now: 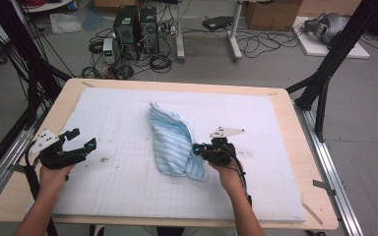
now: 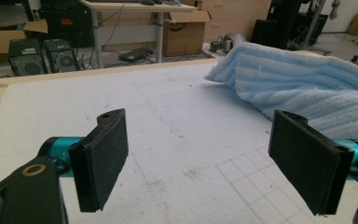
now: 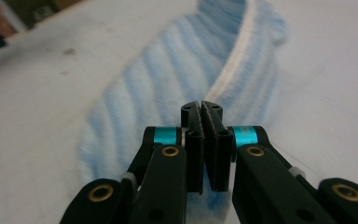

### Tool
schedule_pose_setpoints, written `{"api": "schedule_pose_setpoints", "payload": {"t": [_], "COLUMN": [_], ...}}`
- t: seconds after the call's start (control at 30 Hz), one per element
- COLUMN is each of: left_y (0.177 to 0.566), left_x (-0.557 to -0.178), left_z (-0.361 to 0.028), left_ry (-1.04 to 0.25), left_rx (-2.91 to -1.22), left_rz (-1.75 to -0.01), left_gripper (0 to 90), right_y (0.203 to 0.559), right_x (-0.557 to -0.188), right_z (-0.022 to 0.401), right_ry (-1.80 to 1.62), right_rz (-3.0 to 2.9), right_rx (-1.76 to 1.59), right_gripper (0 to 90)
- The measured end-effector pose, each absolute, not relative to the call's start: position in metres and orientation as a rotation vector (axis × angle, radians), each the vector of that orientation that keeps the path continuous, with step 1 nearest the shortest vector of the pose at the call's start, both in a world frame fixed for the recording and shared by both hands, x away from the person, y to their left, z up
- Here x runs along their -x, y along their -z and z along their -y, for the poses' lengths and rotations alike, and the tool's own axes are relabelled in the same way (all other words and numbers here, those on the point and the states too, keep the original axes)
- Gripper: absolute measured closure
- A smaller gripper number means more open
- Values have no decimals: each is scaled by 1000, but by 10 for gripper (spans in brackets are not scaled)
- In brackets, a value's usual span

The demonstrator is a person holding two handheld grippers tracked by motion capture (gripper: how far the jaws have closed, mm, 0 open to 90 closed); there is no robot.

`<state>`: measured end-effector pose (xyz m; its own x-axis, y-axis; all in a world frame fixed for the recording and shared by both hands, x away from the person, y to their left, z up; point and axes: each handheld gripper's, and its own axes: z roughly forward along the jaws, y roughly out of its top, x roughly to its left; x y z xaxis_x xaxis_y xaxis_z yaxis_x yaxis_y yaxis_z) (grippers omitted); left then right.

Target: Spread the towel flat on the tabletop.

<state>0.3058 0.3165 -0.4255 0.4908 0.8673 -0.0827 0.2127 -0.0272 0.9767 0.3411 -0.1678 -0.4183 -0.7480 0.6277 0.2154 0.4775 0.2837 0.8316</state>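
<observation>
**A:** White foam matting (image 1: 128,187) covers the worktop (image 1: 295,147), cables and computer towers (image 1: 137,29) on the floor beyond. What are the fingers doing?

**B:** Start with the right gripper (image 3: 200,109): its fingers (image 3: 193,140) are pressed together, and from the right gripper view they look to be pinching the near right edge of the blue striped towel (image 1: 174,142), just where the pale hem (image 3: 235,60) runs down to them. The left gripper (image 2: 200,158) has its fingers (image 2: 100,158) spread wide with nothing between them, resting at the left side of the mat, well apart from the cloth.

**A:** And the towel itself?

**B:** Mid-mat, bunched into a long fold running from far to near, one layer lapped over another.

**A:** How will it handle?

**B:** Soft, light and limp, I'd judge; it will droop and trail from any single pinch. Terry pile grips well, so slipping is unlikely, but a bite on one layer only could let the rest fall open. The hemmed edge or a corner is the firmest place to hold, ideally one for each gripper.
</observation>
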Motion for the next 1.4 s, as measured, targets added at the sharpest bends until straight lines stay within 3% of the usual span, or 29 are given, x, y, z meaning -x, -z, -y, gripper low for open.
{"api": "schedule_pose_setpoints", "payload": {"t": [0.2,0.57,0.6,0.67,0.87,1.03,1.4], "left_y": [424,424,424,425,425,426,426], "left_x": [-305,-305,-306,-306,-306,-307,-307], "left_z": [-318,-318,-318,-318,-311,-295,-261], "left_ry": [-689,-686,-684,-678,-644,-566,-437], "left_rx": [-1533,-1532,-1533,-1535,-1554,-1567,-1602], "left_rz": [-975,-977,-977,-977,-958,-934,-871], "left_gripper": [202,203,203,203,202,193,185], "right_y": [408,421,421,420,400,392,412], "right_x": [-334,-322,-320,-318,-329,-330,-319], "right_z": [132,65,61,59,106,149,201], "right_ry": [-1620,-1763,-1783,-1833,-1941,-1723,-1406], "right_rz": [-2465,-2658,-2682,-2683,-2401,-2274,-2186], "right_rx": [-887,-701,-658,-631,-844,-961,-1106], "right_gripper": [877,876,859,722,615,531,333]}}
